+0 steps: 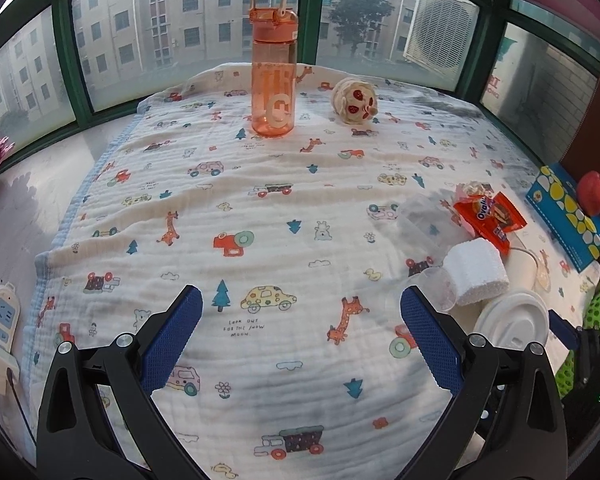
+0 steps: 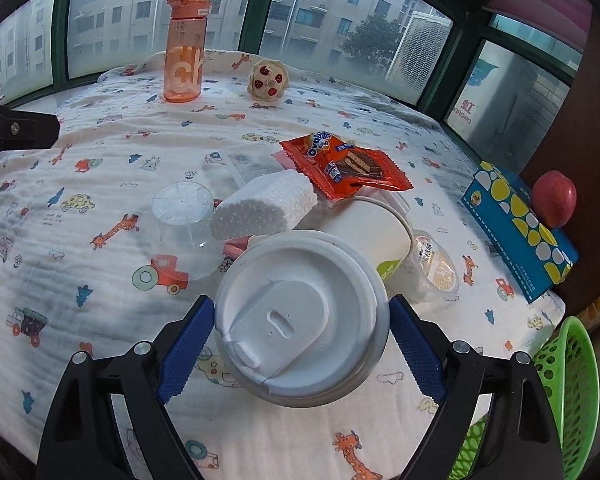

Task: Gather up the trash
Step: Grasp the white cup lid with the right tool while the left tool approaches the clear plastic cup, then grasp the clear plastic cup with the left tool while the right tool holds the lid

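The white lidded cup (image 2: pixel 300 316) sits near, right side of the patterned cloth (image 2: pixel 100 184), between the right gripper (image 2: pixel 300 336) pads, which flank its lid; contact unclear. Foam block (image 2: pixel 266 208) and orange wrapper (image 2: pixel 346 166) lie beyond. Left gripper (image 1: pixel 300 336) spread, empty.

We count two paper cups: one lidded cup (image 2: pixel 300 316) between the right jaws, one open cup (image 2: pixel 370 228) beyond them. Ahead lie one foam block (image 2: pixel 264 208), two clear plastic cups (image 2: pixel 184 224), one snack wrapper (image 2: pixel 348 166).
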